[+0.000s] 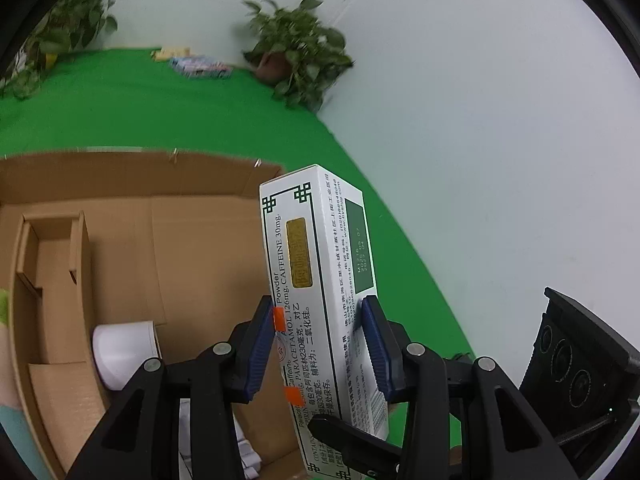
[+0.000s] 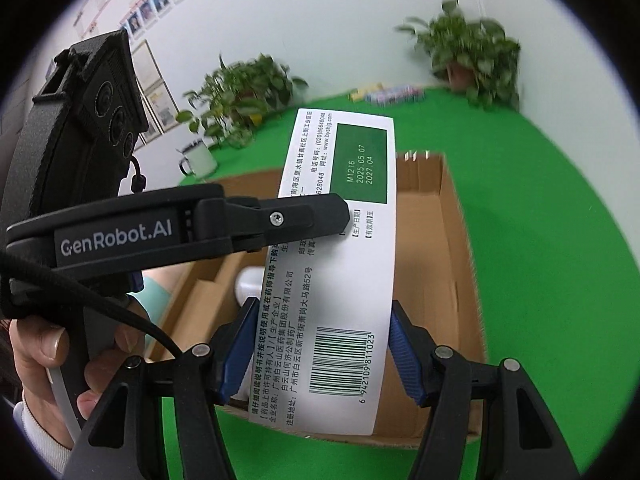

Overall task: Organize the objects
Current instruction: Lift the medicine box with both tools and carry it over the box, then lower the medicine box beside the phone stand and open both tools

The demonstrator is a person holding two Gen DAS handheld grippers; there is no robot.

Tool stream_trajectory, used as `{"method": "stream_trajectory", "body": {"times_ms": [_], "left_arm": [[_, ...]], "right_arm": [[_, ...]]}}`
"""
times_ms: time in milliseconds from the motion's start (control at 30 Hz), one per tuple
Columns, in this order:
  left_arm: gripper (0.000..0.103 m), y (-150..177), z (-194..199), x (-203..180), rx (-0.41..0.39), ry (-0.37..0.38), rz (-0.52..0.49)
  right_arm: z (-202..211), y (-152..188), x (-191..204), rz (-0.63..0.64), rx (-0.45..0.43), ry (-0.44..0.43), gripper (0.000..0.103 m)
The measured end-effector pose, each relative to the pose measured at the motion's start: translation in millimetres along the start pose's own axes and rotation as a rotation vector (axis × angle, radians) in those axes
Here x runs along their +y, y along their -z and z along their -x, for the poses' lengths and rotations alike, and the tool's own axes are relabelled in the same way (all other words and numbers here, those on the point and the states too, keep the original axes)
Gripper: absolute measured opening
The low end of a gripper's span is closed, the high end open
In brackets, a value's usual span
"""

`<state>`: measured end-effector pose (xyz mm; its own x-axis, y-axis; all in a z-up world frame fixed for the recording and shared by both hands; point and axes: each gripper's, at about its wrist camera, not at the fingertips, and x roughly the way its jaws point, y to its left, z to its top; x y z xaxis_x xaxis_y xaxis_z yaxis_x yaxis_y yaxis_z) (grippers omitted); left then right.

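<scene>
A long white medicine box (image 1: 316, 264) with green print is held up over an open cardboard box (image 1: 132, 216). My left gripper (image 1: 318, 344) is shut on its broad faces, blue pads pressing both sides. In the right wrist view the same medicine box (image 2: 340, 280) shows its barcode side, and my right gripper (image 2: 320, 352) is shut on it lower down. A finger of the left gripper (image 2: 280, 216) reaches in from the left and lies against the medicine box. The cardboard box (image 2: 460, 240) sits below on a green table.
Inside the cardboard box are cardboard dividers (image 1: 52, 264) and a white cylinder (image 1: 124, 352). Potted plants (image 1: 296, 52) (image 2: 472, 52) stand along the white wall. A white mug (image 2: 198, 158) and small colourful packets (image 2: 392, 94) lie at the table's back. A person's hand (image 2: 40, 344) grips the left tool.
</scene>
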<state>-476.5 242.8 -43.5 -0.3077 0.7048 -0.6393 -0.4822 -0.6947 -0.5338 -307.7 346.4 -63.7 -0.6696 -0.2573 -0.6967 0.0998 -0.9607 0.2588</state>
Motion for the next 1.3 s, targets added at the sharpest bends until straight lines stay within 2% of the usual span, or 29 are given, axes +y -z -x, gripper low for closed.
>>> {"method": "stream_trajectory", "body": {"times_ms": [200,333,600,733,900,967,1033,1067,1133,1200,1267,1300], "left_arm": [[0.040,11,-55,46,0.084,-0.015,0.066],[0.041,18,-83,68,0.149,-0.008,0.115],[0.046,19,-96,75,0.180,-0.055,0.122],[0.049,19,-79,73,0.134,-0.082,0.102],[0.049,19,-38,68,0.044,-0.125,0.061],[0.051,23,-17,64,-0.008,-0.174,0.034],[0.052,33,9,63,-0.068,-0.214,0.015],[0.053,37,20,63,-0.096,-0.235,0.008],[0.058,51,42,61,-0.165,-0.312,-0.030],[0.065,68,63,60,-0.238,-0.404,-0.077],[0.072,85,83,59,-0.302,-0.491,-0.117],[0.079,97,90,58,-0.340,-0.537,-0.131]], "right_arm": [[-47,11,-17,-0.028,0.104,-0.010,0.061],[-61,25,-19,-0.029,0.159,0.000,0.061],[-66,35,-13,-0.026,0.198,0.047,0.061],[-70,47,-8,-0.025,0.220,0.091,0.061],[-71,50,6,-0.016,0.245,0.125,0.062],[-71,52,9,-0.032,0.257,0.121,0.065],[-74,55,8,-0.066,0.283,0.105,0.074],[-73,56,10,-0.054,0.277,0.104,0.075],[-62,58,17,-0.036,0.244,0.113,0.078],[-44,57,21,-0.029,0.173,0.098,0.079],[-20,62,26,-0.003,0.049,0.131,0.081],[-7,68,31,0.018,-0.028,0.167,0.084]]}}
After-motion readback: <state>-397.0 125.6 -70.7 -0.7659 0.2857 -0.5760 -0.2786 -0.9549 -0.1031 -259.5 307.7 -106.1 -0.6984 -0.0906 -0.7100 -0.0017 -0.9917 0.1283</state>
